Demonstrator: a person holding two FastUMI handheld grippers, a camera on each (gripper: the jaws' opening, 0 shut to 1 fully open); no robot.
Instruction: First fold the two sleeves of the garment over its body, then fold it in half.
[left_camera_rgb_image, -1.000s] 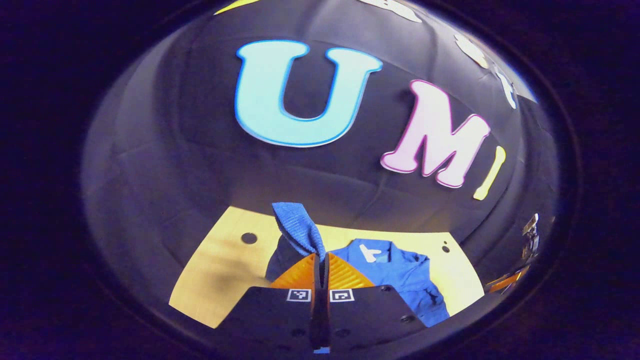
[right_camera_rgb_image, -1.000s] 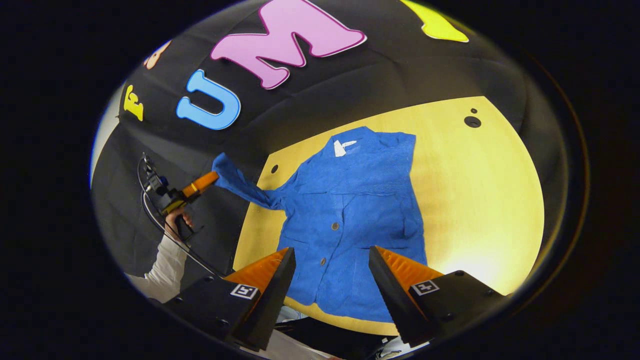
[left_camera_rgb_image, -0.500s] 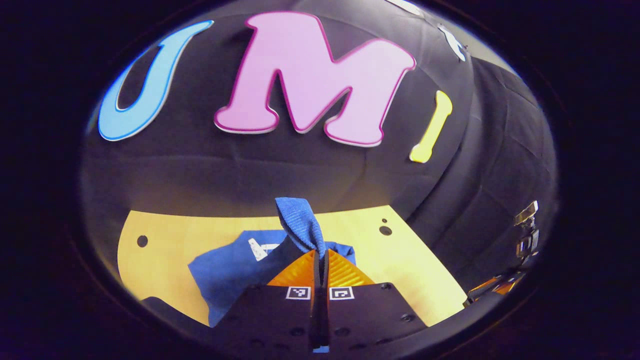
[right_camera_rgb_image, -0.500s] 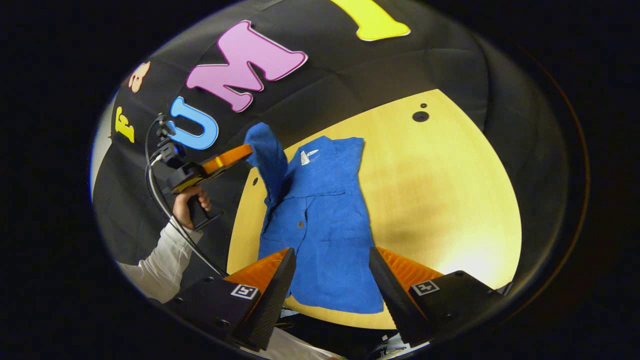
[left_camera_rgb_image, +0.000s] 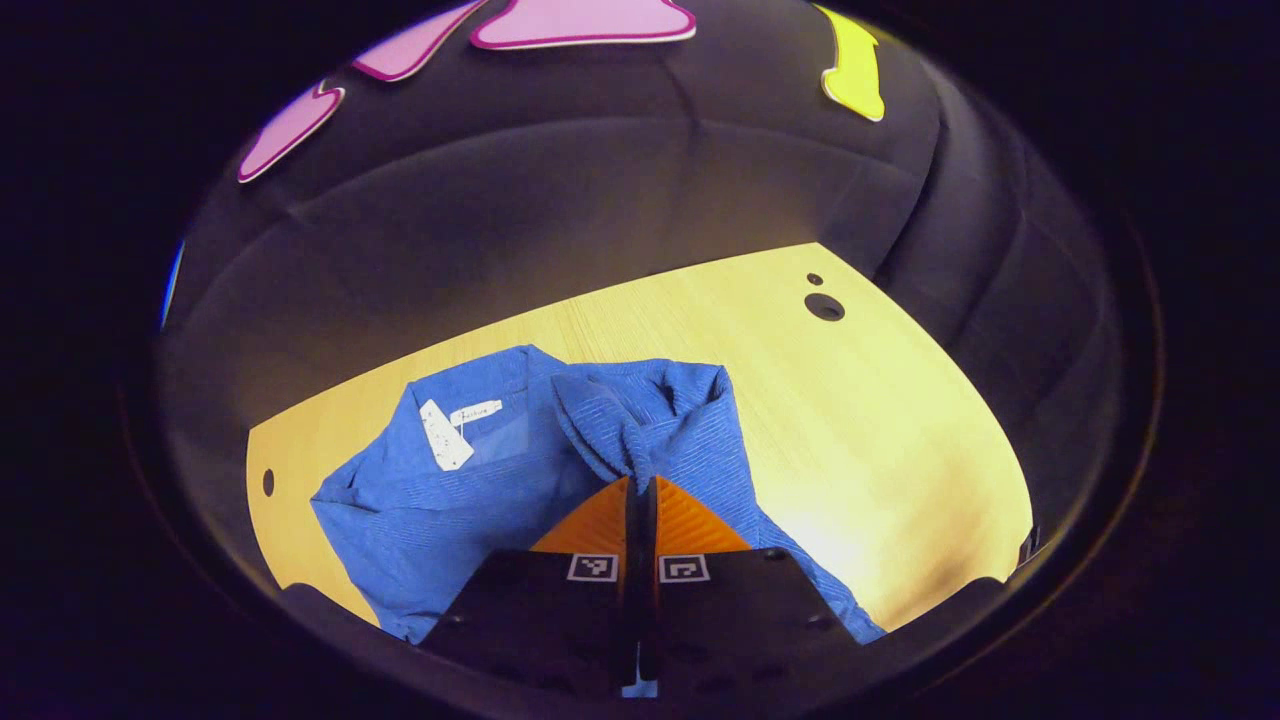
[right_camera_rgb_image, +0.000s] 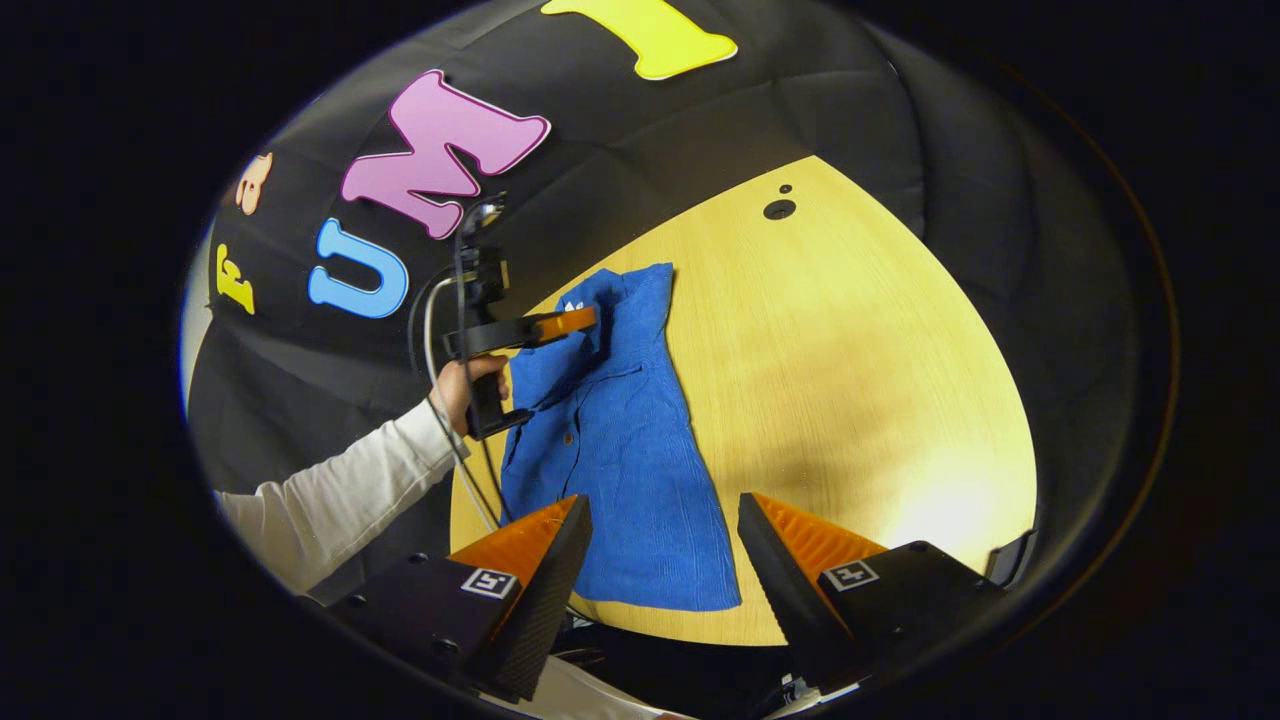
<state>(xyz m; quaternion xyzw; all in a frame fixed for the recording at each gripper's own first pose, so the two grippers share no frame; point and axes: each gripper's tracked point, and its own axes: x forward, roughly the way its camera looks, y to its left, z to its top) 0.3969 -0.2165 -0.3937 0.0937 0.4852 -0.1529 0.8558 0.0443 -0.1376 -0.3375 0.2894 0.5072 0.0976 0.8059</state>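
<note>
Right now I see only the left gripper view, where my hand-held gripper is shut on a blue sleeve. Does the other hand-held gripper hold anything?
Observer: No. The right hand-held gripper is open and holds nothing.
Operator: Where is it?
Observer: Near the bottom hem of the garment, which lies flat on the table.
Operator: Does a sleeve stick out on the far side?
Observer: No, that edge runs straight down to the hem.
</note>
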